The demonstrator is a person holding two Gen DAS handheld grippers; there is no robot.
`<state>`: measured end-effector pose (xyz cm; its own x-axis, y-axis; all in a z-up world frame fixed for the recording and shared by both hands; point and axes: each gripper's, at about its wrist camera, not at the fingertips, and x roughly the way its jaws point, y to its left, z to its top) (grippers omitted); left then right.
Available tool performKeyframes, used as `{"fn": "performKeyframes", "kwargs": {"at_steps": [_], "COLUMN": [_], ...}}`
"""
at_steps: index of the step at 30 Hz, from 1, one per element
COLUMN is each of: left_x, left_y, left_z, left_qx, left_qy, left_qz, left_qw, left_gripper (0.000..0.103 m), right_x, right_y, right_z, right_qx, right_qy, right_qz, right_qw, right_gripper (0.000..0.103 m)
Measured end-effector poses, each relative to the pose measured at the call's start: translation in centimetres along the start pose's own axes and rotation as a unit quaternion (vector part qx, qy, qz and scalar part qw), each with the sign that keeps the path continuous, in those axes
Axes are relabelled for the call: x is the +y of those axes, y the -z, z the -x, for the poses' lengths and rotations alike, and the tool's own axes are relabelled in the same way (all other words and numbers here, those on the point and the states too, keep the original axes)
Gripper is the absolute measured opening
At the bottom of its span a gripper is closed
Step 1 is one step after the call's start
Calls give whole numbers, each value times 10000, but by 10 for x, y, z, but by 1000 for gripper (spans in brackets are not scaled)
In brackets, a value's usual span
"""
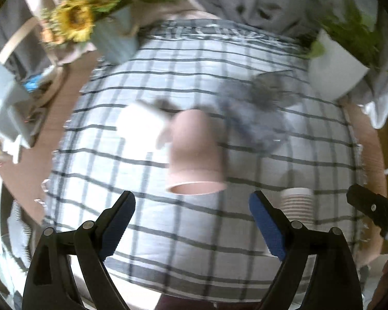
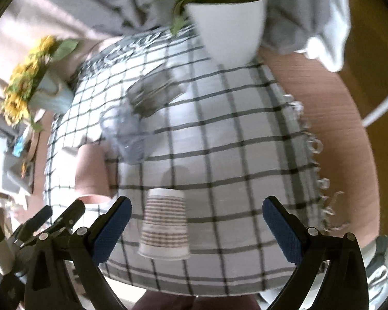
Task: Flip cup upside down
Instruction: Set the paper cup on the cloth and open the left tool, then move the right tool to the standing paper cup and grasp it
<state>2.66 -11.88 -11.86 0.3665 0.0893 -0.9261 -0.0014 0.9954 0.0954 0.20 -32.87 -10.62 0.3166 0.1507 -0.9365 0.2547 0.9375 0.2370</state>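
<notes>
A pink mug (image 1: 195, 152) stands upside down on the checked cloth, handle to the left, just beyond my open, empty left gripper (image 1: 192, 201). It also shows in the right wrist view (image 2: 91, 173) at the left. A striped paper cup (image 2: 165, 226) stands upside down on the cloth between the fingers of my open, empty right gripper (image 2: 196, 206); it also shows in the left wrist view (image 1: 297, 205). The right gripper's finger shows at the right edge of the left wrist view (image 1: 370, 209). Both views are motion-blurred.
A white cup (image 1: 139, 124), a clear glass (image 1: 245, 118) and a dark glass (image 1: 269, 87) sit farther back on the cloth (image 1: 194, 253). A sunflower vase (image 1: 116, 36) stands back left, a white plant pot (image 2: 227, 31) back right. Clutter lies at the left table edge.
</notes>
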Motion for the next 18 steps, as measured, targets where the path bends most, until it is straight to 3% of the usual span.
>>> {"fn": "performKeyframes", "kwargs": {"at_steps": [9,18], "left_x": [30,36], "left_y": [15,23], "left_z": [-23,-47], "left_qx": [219,477], "left_qy": [-182,-60], "left_qz": [281,407], "left_qw": [9992,9980], "left_gripper": [90,90], "right_x": [28,37], "right_y": [-8,-10], "right_z": [-69,-109], "right_qx": [1062,1576], "right_qy": [-259,-92], "right_qz": [161,223], "right_qw": [9939,9872], "right_gripper": [91,82]}}
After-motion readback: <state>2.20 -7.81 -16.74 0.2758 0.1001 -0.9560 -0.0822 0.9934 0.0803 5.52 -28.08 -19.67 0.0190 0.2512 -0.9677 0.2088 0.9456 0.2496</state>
